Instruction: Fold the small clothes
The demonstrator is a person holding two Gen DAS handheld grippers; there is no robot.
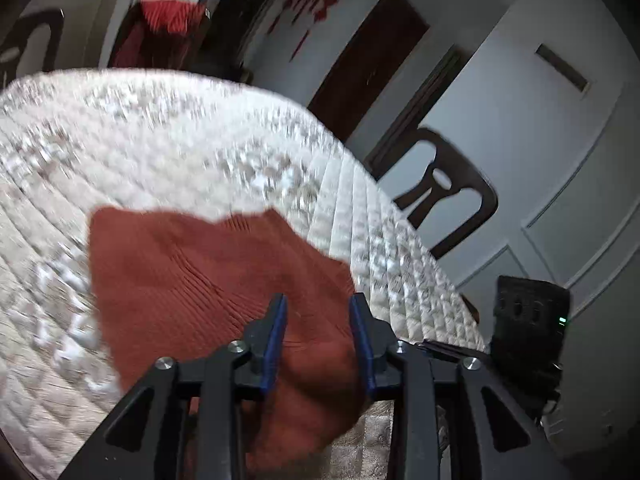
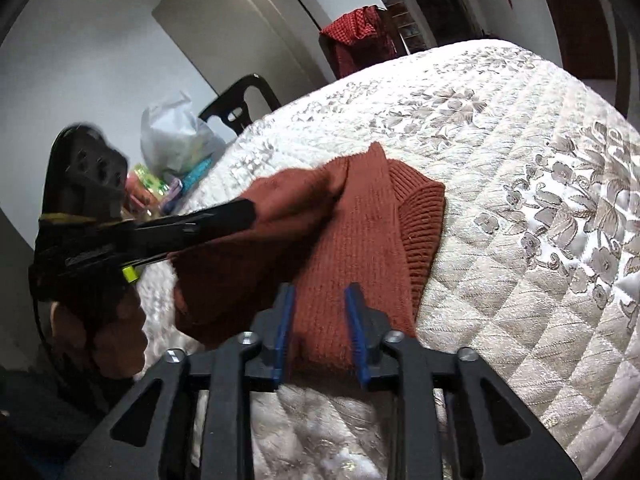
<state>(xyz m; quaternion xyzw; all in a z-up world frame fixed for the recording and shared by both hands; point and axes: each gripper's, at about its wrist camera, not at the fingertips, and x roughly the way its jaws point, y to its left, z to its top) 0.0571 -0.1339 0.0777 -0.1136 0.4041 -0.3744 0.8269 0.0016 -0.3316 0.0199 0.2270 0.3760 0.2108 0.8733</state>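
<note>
Quilted bed (image 2: 520, 240) under rust knit garment (image 2: 360, 220), both grippers' fingers (image 2: 352, 320) parted, gripping nothing.

Bedroom, domestic: bed under quilted floral bedspread (image 2: 500, 160); dark wooden chair (image 1: 448, 196); panelled wall (image 1: 560, 184); red cloth (image 2: 360, 36) draped at rear; filled plastic bag (image 2: 176, 136).

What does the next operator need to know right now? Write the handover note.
Left gripper: jaws apart, the rust knit garment under them, nothing clamped.
Right gripper: jaws apart over the garment's near edge, pads not pressing.
Garment: bunched on the quilted bed, ribbed hem showing to the right, one part already laid over.
Left to do: probably flatten it and finish the fold.
</note>
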